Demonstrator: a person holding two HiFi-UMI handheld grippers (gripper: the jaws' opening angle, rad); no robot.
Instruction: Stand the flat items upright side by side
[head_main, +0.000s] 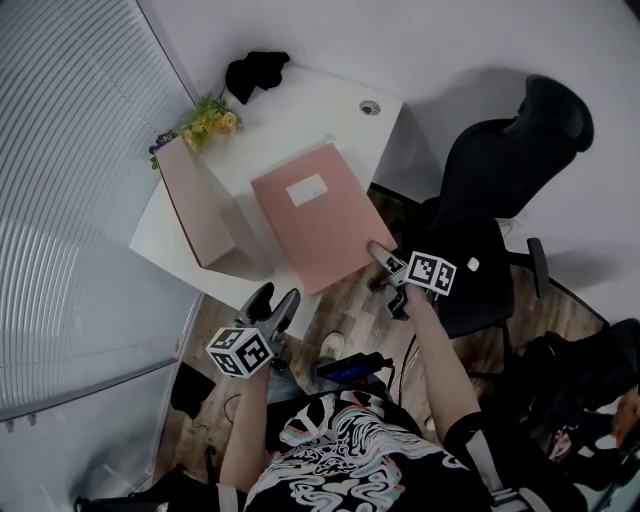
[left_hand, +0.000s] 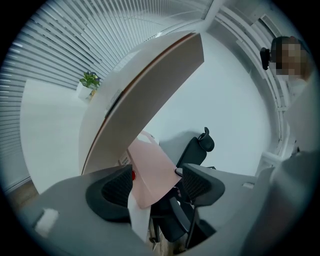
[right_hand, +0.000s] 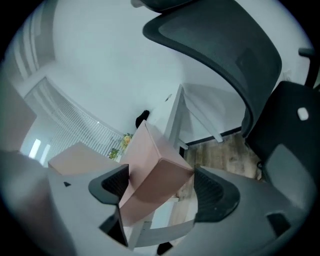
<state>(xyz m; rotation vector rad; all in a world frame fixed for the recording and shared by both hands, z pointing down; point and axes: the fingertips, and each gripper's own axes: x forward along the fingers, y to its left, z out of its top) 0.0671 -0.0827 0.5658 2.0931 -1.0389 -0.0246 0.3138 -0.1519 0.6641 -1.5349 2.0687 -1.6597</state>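
White table (head_main: 300, 110) bears upright folder (head_main: 192, 205) beside flat folder (head_main: 322, 222).

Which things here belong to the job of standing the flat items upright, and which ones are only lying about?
Belong to the job:
- pink file lying flat
- pink file already standing
- white table that carries both

Only lying about:
- yellow flowers
- black bundle at the table's far edge
- black office chair
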